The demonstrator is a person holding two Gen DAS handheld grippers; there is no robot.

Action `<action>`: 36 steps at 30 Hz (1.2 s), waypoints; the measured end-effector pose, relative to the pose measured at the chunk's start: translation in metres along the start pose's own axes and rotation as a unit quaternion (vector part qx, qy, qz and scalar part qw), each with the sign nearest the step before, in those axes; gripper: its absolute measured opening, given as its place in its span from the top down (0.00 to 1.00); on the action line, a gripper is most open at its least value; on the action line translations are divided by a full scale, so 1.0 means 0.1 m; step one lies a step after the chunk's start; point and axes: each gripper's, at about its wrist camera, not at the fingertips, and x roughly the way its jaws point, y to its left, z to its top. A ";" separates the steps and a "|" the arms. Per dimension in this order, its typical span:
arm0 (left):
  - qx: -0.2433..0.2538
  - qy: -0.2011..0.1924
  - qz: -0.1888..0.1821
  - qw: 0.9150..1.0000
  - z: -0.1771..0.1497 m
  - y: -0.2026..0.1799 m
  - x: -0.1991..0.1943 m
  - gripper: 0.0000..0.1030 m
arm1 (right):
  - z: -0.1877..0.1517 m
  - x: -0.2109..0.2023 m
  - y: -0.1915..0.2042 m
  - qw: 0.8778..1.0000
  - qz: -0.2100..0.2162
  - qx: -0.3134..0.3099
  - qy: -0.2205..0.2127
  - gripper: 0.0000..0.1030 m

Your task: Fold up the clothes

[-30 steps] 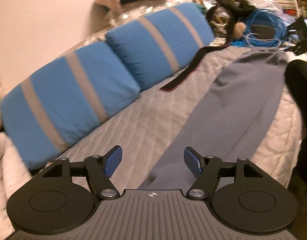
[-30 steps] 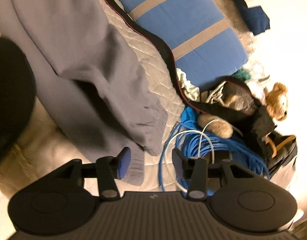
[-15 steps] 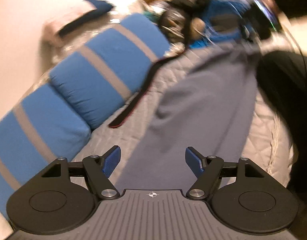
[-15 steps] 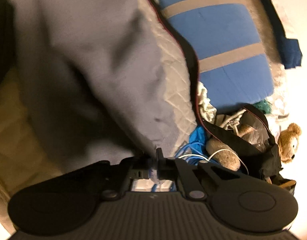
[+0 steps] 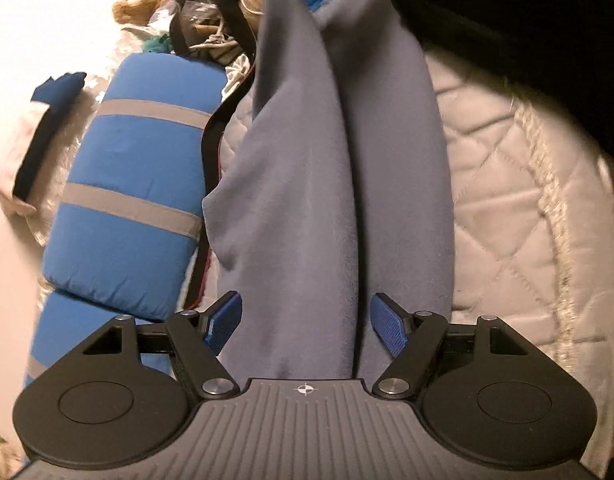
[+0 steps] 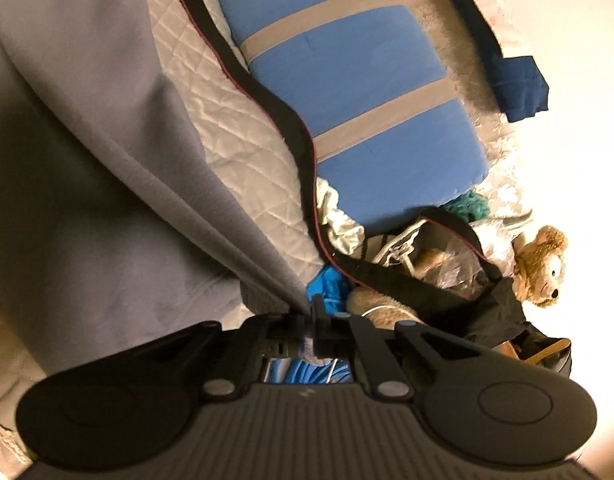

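Grey trousers point(image 5: 307, 184) lie lengthwise on a white quilted bed point(image 5: 507, 184), their two legs side by side. My left gripper point(image 5: 306, 322) is open, its blue pads on either side of the near end of the trousers, not touching them. In the right wrist view my right gripper point(image 6: 311, 312) is shut on the hem of a trouser leg point(image 6: 107, 128) and holds it lifted and taut off the quilt point(image 6: 235, 128).
Blue pillows with grey stripes point(image 5: 135, 184) point(image 6: 347, 92) line the bed's far side, with a black strap point(image 6: 267, 92) beside them. A blue cable coil point(image 6: 327, 284), a dark bag point(image 6: 459, 292) and a teddy bear point(image 6: 543, 264) crowd the bed's end.
My right gripper closed on the trouser hem and lifted it. My left gripper swung over the trousers and stayed open.
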 end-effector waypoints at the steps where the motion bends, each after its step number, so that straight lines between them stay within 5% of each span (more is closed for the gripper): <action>1: 0.002 0.004 0.002 1.000 0.01 -0.01 0.01 0.37 | 0.00 -0.01 0.00 1.000 0.001 -0.001 0.001 0.95; 5: 0.004 0.029 0.007 1.000 0.01 0.03 0.02 0.87 | -0.01 -0.03 -0.01 1.000 0.004 -0.002 0.010 0.94; 8: -0.001 0.031 0.011 0.999 -0.03 0.10 -0.07 0.97 | -0.07 -0.03 0.02 1.000 0.009 0.009 0.018 0.94; 21: -0.028 0.024 0.012 0.999 -0.07 0.23 -0.27 0.97 | -0.41 -0.08 0.50 0.999 0.032 0.017 0.037 0.94; 36: -0.080 0.043 -0.005 0.996 -0.05 0.28 -0.21 0.97 | -0.43 -0.03 0.67 0.997 0.048 0.022 0.048 0.94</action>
